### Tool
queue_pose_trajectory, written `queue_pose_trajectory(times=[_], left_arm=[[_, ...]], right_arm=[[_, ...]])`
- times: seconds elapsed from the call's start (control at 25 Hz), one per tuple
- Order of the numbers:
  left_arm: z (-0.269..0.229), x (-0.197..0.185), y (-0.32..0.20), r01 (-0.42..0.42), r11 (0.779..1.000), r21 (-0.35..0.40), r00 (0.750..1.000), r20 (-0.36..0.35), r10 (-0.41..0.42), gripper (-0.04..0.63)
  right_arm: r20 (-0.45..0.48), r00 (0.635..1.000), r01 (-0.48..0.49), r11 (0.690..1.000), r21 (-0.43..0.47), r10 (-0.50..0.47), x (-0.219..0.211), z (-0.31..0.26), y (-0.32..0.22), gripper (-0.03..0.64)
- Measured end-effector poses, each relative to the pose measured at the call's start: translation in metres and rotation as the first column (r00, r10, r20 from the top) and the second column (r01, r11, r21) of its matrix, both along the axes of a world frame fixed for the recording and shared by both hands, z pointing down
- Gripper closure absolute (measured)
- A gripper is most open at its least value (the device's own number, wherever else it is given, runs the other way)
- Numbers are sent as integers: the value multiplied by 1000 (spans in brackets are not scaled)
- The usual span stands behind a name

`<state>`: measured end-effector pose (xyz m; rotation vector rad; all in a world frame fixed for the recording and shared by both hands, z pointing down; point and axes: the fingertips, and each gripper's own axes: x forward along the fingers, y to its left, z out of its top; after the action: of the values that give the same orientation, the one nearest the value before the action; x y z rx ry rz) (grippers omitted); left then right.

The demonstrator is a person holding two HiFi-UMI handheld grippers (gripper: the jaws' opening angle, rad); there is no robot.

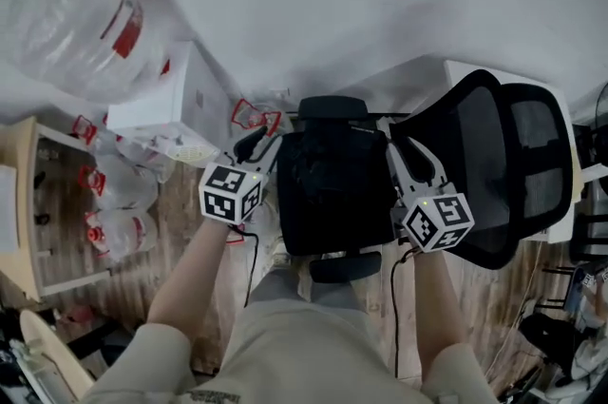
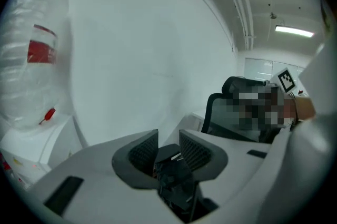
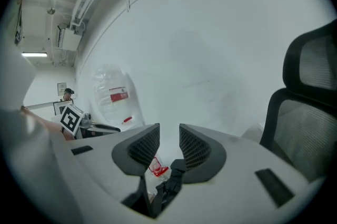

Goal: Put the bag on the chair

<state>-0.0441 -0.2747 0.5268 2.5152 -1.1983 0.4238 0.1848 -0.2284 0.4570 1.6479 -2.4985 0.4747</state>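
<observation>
A black bag (image 1: 332, 188) hangs in front of me between both grippers, above the wooden floor. My left gripper (image 1: 261, 145) is at the bag's upper left corner. In the left gripper view, the left gripper (image 2: 168, 141) has a black piece of the bag's strap (image 2: 171, 165) filling the gap between its pads. My right gripper (image 1: 410, 163) is at the bag's right side. In the right gripper view, the right gripper (image 3: 169, 136) holds a black strap (image 3: 171, 181) at the lower end of its pads. The black mesh office chair (image 1: 494, 164) stands just right of the bag, its back (image 3: 310, 112) near the right gripper.
A big clear plastic bag with a red label (image 1: 85, 12) sits on a white box (image 1: 176, 103) at the left. Several smaller clear bags (image 1: 119, 202) lie beside a wooden shelf (image 1: 28, 202). A white wall is straight ahead.
</observation>
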Motion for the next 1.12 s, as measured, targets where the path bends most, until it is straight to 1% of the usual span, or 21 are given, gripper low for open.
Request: queue_pose_trajectory(times=[0.08,0.16,0.28,0.44,0.64,0.84,1.0,1.12], left_arm=[[-27,-3,2,6,999,49,999,-33,-5,472],[-54,-3,4,11,995,96,998,-69,-5,482],[-89,-3,10,8,988,156,996,-91,6,489],[-135,2,20,-9,975,221,992,-123,37,507],[-187,4,33,-32,955,295,985,-154,81,524],[-226,-1,43,-39,931,364,984,-148,100,535],[-242,-7,54,-55,906,419,988,-108,110,546],[-252,-14,65,-59,897,439,989,-95,112,546]], right_arm=[[21,1000,4,999,36,-5,-2,-26,5,493],[66,998,15,998,59,-19,-4,-52,11,507],[116,992,29,994,103,-41,-7,-91,23,518],[102,992,52,983,177,-70,-10,-139,41,535],[86,991,74,960,271,-100,-15,-197,66,555],[67,993,68,936,346,-97,-16,-235,84,578],[46,994,76,922,380,-101,-23,-251,94,584],[67,993,60,918,393,-94,-26,-258,100,590]])
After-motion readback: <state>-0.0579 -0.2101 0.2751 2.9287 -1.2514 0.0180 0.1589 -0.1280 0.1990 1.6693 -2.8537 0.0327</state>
